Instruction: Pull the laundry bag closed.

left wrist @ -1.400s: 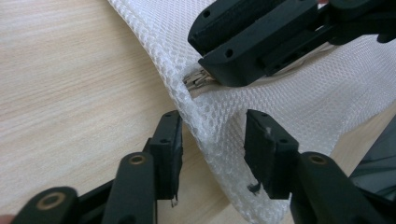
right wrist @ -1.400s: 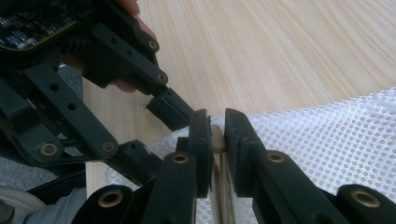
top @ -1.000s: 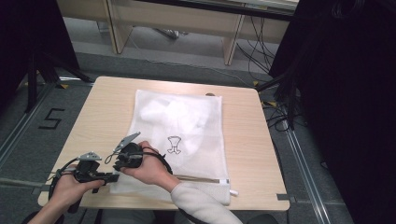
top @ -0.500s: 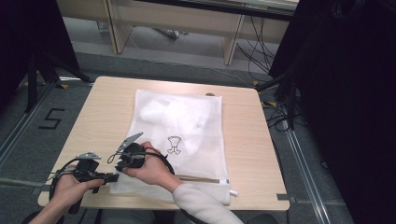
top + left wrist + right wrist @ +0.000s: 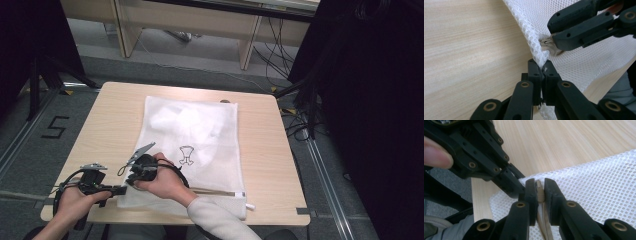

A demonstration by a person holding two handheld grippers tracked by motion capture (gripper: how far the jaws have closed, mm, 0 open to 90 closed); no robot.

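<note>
The left gripper (image 5: 541, 68) has its jaws clamped on the near-left corner of 1 white mesh laundry bag (image 5: 200, 135), which lies flat on the wooden table (image 5: 105, 120). The right gripper (image 5: 539, 191), just beside it, pinches the zipper pull (image 5: 539, 187) at that same corner. From there the zipper (image 5: 215, 191) runs along the bag's near edge toward the person's right, so the right gripper is best placed to draw it. Count: 2 grippers, 1 bag, 1 zipper.
</note>
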